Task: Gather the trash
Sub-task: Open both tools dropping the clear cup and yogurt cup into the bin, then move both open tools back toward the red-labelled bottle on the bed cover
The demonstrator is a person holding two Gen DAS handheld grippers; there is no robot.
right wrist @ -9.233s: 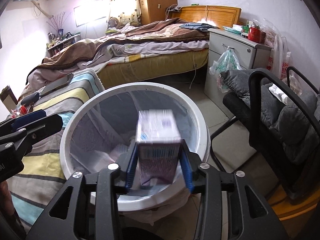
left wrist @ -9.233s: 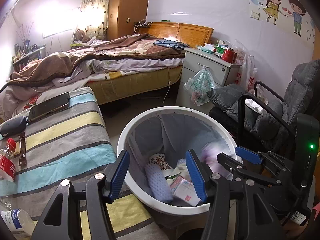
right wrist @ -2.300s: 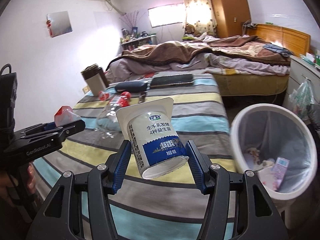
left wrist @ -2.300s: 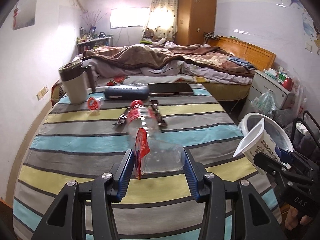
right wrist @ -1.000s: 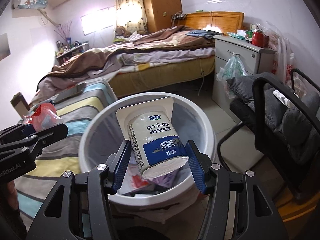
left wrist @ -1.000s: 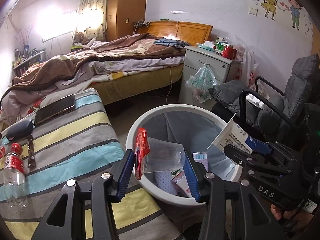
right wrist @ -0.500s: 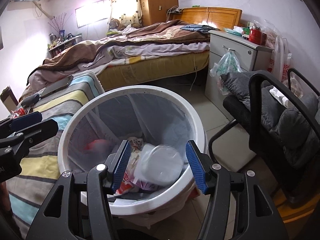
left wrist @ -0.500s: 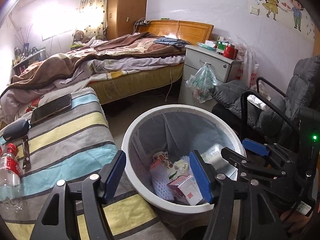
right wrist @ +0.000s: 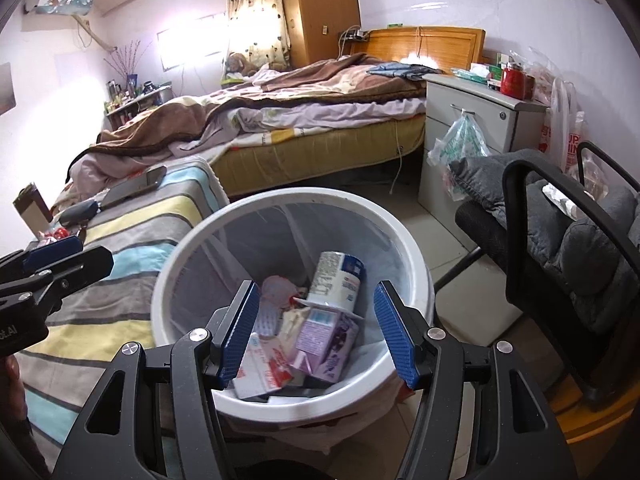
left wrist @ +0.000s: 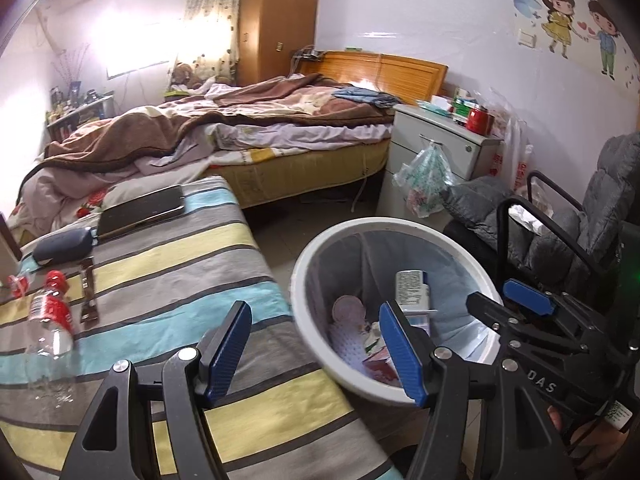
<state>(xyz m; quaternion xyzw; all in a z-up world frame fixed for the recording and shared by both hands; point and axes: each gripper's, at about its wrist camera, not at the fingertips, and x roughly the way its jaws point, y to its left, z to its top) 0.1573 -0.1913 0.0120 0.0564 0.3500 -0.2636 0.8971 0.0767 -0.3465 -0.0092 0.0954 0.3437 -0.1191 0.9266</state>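
Blue-padded and standing wide apart in the left wrist view: showing the left gripper [left wrist: 314, 308], gripping nothing, hanging over the gap between the striped table cover [left wrist: 180, 264] and the white trash bin [left wrist: 384, 224]. Showing inside the bin, against the grey liner, a white yogurt cup [left wrist: 412, 286] lying among other packaging. Catching at the right edge the right gripper [left wrist: 512, 296], reaching over the bin's near rim from the side, with its jaws apart. Showing on the table, well apart from the bin, a plastic bottle [left wrist: 50, 316] with a red label and red cap, lying on its side near the left edge. Showing behind it a dark case [left wrist: 62, 242] and a phone [left wrist: 140, 210], lying flat just beside each other.

Turning to the right wrist view: looking down into the trash bin [right wrist: 304, 196] past the right gripper [right wrist: 316, 292], hanging above the opening with jaws wide and nothing between the pads. Showing the yogurt cup [right wrist: 340, 278] lying tilted in the bin, mouth toward the camera, resting on a purple carton [right wrist: 324, 338]; beside that, a red and white carton [right wrist: 260, 364]. Showing at the left edge the left gripper [right wrist: 76, 256], seen from the side above the striped cover, holding nothing. Showing to the right of the bin a grey padded chair [right wrist: 580, 240].
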